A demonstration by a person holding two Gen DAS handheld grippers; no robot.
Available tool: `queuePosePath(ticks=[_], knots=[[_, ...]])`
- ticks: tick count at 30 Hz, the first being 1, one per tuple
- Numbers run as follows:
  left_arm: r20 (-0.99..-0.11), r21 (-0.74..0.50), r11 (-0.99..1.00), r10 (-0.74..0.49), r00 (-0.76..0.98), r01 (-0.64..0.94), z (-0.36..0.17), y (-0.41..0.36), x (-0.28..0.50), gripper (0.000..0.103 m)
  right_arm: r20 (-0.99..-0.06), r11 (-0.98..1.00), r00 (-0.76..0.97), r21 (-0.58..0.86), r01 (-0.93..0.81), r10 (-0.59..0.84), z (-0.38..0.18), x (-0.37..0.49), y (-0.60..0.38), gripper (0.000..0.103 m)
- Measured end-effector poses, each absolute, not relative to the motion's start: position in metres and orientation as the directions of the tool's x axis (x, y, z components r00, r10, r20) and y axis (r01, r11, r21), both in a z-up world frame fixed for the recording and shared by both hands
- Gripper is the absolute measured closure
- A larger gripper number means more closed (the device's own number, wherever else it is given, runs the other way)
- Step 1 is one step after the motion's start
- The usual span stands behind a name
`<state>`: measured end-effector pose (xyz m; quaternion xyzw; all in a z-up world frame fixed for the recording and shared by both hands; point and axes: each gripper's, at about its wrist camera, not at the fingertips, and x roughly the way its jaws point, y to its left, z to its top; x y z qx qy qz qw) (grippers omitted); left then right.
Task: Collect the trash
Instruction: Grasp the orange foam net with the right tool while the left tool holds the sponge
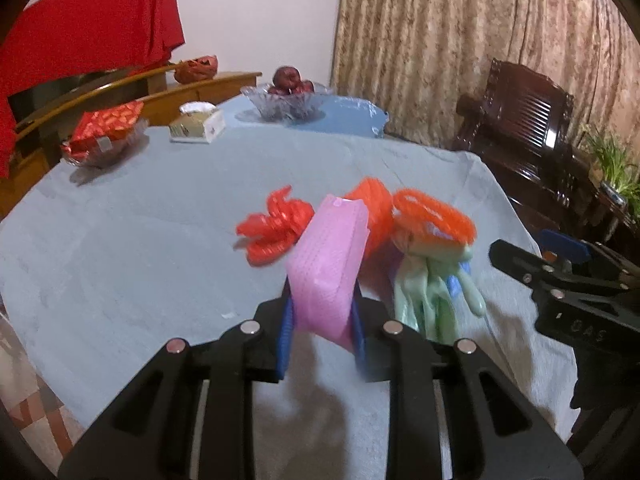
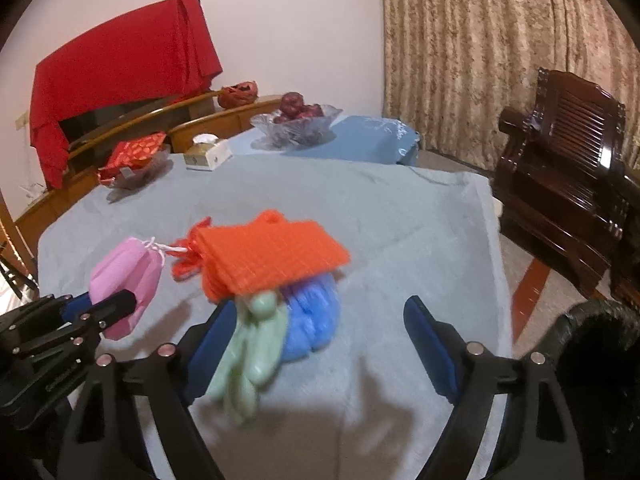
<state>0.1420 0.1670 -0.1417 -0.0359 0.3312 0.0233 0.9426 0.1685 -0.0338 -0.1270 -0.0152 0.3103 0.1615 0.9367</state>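
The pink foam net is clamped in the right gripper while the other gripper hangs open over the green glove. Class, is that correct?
Not quite. The pink foam net is clamped in the left gripper, as the left wrist view shows. The right gripper is the open one, over the green glove.

**Setting: home living/dining room**

Domestic interior. Beyond the left claw (image 1: 322, 320): cloth-covered table (image 1: 160, 240), glass fruit bowl (image 1: 286, 100), tissue box (image 1: 198, 122). To its right: carved dark wooden armchair (image 1: 524, 128), patterned floor-length curtains (image 1: 460, 40), potted plant (image 1: 612, 160). Far left: red drape (image 1: 88, 28) over furniture.
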Motion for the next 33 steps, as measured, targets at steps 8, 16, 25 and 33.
queuePosePath(ticks=[8, 16, 25, 33], knots=[[-0.624, -0.044, 0.995, 0.040, 0.780, -0.086, -0.137, 0.171, 0.148, 0.080, -0.591, 0.933, 0.742, 0.051, -0.355, 0.315, -0.130, 0.181, -0.006, 0.026], [-0.625, -0.047, 0.994, 0.047, 0.779, -0.097, -0.137, 0.180, 0.156, 0.080, -0.614, 0.931, 0.729, 0.027, -0.364, 0.303, -0.138, 0.196, 0.005, 0.030], [-0.625, -0.052, 0.994, 0.046, 0.779, -0.100, -0.137, 0.182, 0.159, 0.080, -0.649, 0.916, 0.699, -0.009, -0.402, 0.300, -0.140, 0.209, 0.019, 0.067], [-0.616, -0.054, 0.995, 0.037, 0.787, -0.089, -0.134, 0.175, 0.156, 0.080, -0.634, 0.914, 0.693, 0.055, -0.403, 0.344, -0.129, 0.207, 0.000, 0.091]])
